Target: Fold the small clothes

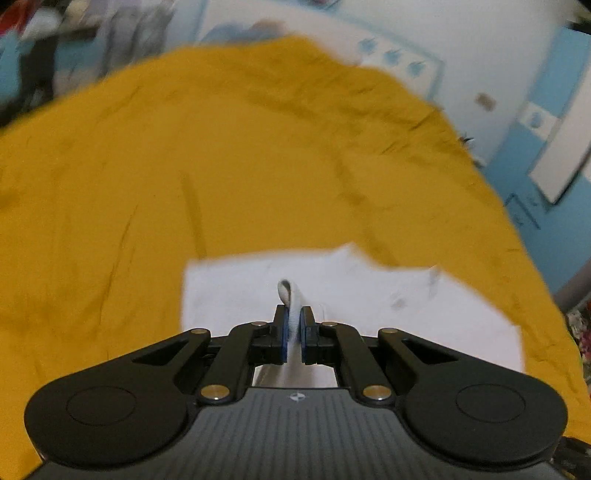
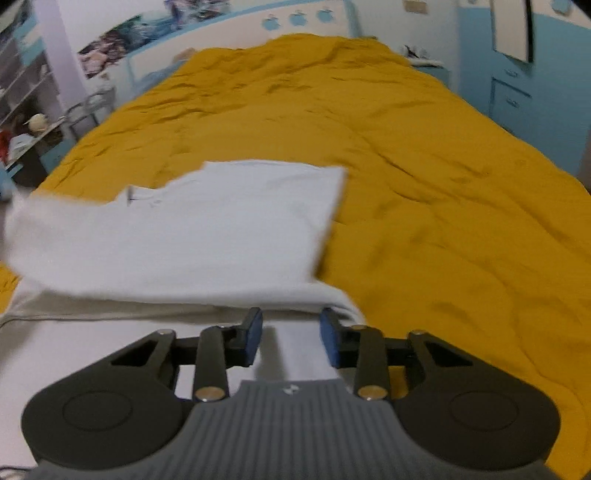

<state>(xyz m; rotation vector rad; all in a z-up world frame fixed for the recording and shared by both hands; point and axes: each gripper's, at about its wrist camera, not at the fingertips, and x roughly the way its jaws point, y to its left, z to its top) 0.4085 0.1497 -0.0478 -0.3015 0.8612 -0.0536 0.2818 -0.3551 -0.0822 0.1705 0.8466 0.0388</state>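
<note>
A home bedroom with a bed as the work surface.
A mustard-yellow bedspread (image 2: 424,166) covers the bed; behind it a white headboard (image 2: 303,18) with blue apple shapes, blue cupboards (image 2: 517,103), posters (image 2: 122,40) and cluttered shelves (image 2: 26,110).

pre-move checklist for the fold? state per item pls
1. Left hand-held gripper pinching the white garment: ok, a fold of cloth stands between the shut pads.
2. Right hand-held gripper gripping the garment: not ok, jaws apart, cloth lies between them but the pads do not press it.
3. Garment partly folded over itself: ok, right wrist view shows an upper layer over a lower one.
4. Yellow bedspread beyond the garment free of other items: ok.
5. Fold edges aligned: cannot tell, the pictures are blurred.
</note>
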